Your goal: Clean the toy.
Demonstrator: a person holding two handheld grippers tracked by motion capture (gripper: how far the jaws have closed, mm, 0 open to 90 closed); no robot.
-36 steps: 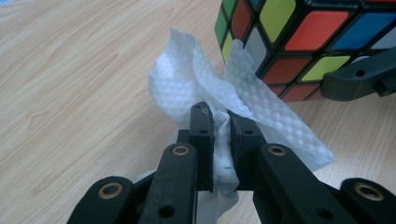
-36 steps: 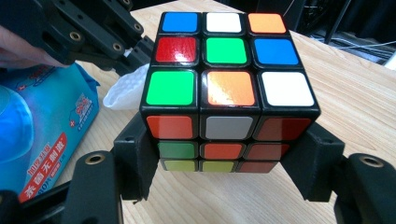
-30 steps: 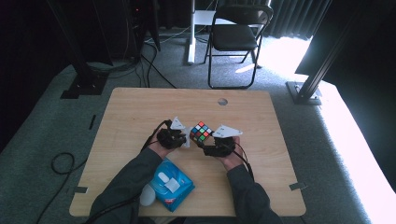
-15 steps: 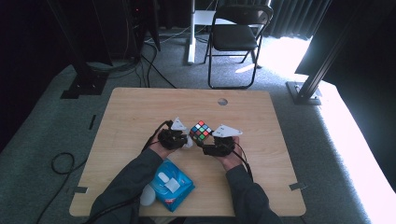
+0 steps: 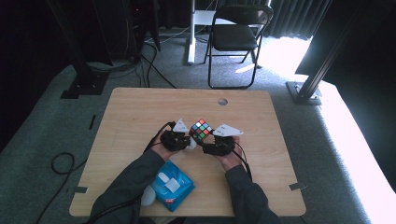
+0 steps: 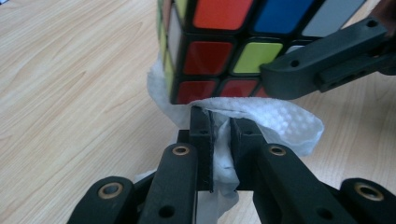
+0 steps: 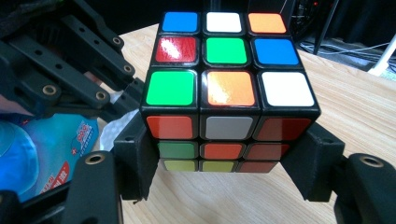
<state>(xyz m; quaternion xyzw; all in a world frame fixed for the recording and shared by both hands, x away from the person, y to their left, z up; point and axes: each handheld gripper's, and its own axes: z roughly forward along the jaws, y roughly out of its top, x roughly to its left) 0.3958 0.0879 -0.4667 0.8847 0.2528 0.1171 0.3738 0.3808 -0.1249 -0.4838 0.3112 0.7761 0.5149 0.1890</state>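
A scrambled Rubik's cube [image 5: 201,129] is held just above the middle of the wooden table [image 5: 130,112]. My right gripper [image 7: 224,161] is shut on the cube [image 7: 224,88], one jaw on each side of its lower layers. My left gripper [image 6: 222,126] is shut on a white wipe [image 6: 261,116], and the wipe presses against the cube [image 6: 219,51] at its lower edge. In the high view the left gripper [image 5: 180,139] sits just left of the cube and the right gripper [image 5: 215,142] just right of it. In the left gripper view, one right-gripper finger [image 6: 322,60] crosses the cube.
A blue pack of wipes [image 5: 172,185] lies at the table's near edge beside the left forearm; it also shows as the pack [image 7: 42,154] at the left of the right gripper view. A round hole [image 5: 222,101] is near the far edge. A folding chair [image 5: 236,37] stands beyond.
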